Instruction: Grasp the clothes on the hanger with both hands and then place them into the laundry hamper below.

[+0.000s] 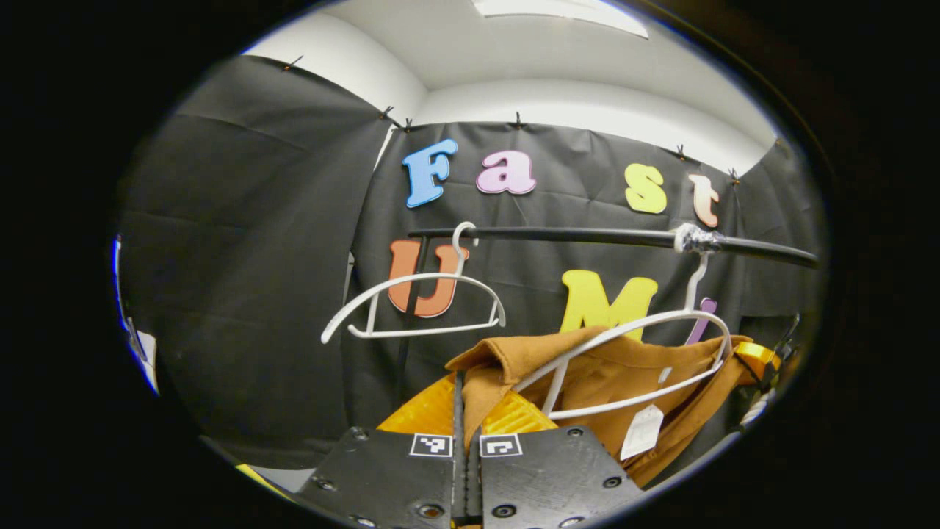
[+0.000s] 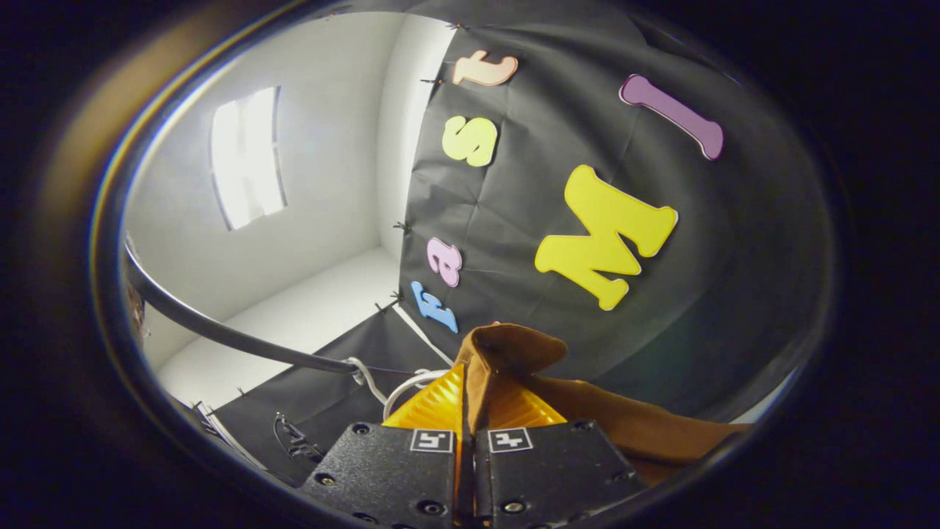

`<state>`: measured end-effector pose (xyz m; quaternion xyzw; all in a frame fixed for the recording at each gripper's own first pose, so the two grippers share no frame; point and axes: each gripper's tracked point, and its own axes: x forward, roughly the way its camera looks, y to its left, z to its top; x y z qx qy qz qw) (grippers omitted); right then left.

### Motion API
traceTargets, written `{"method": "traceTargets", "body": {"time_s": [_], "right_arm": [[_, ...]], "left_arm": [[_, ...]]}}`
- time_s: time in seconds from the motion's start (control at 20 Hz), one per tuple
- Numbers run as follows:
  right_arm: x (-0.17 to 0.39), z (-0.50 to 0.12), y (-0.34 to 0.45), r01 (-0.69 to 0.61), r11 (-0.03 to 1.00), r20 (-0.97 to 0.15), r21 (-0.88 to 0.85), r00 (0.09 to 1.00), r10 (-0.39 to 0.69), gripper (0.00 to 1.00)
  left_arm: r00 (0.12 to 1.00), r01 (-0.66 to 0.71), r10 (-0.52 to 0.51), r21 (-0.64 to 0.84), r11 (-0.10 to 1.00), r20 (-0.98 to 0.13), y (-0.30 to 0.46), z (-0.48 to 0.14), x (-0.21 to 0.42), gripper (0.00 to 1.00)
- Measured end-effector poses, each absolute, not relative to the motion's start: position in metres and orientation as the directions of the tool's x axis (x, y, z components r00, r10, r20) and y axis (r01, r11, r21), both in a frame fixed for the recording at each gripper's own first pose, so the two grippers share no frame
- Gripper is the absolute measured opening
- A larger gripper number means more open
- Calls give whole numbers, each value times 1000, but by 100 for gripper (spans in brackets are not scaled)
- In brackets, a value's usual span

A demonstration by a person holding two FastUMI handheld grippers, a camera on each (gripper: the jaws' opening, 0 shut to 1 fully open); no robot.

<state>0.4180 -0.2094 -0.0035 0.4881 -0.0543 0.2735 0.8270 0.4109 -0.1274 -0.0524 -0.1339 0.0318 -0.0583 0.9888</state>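
Both grippers clamped on the shirt, hanger not yet free.
Left gripper view: left gripper (image 1: pixel 468 411) pinches brown shirt (image 1: pixel 624 375) between closed jaws, hanger (image 1: pixel 631 360) just beyond. Right gripper view: right gripper (image 2: pixel 465 400) pinches shirt fold (image 2: pixel 507 353). We should lift evenly, unhooking from the rail (image 1: pixel 587 236).

text: none legible | garment tag (image 1: pixel 642 432): print too small to read

Two white hangers: one bare hanger (image 1: pixel 413 305), one garment hanger (image 1: pixel 633 360); one brown garment (image 1: pixel 624 382), one rail (image 1: pixel 587 236), seemingly.
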Motion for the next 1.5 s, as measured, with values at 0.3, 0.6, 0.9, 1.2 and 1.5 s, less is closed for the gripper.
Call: {"method": "traceTargets", "body": {"time_s": [0.3, 0.6, 0.9, 1.2, 1.5], "right_arm": [[430, -10, -228, -450, 432, 337, 782, 887, 315, 4], [438, -33, -241, -387, 449, 281, 805, 916, 287, 4], [442, -42, -229, -351, 525, 213, 775, 928, 306, 4], [437, -36, -234, -356, 482, 227, 800, 924, 306, 4], [448, -24, -234, -391, 524, 255, 757, 914, 314, 4]], "left_arm": [[985, 140, -160, -263, 955, -57, -135, -53, 417, 0], [982, 155, -181, -302, 941, -59, -148, -62, 415, 5], [981, 154, -185, -366, 918, -51, -134, -55, 420, 5], [976, 166, -209, -398, 902, -68, -142, -52, 418, 5], [971, 212, -238, -361, 908, -30, -141, -31, 425, 0]]}}
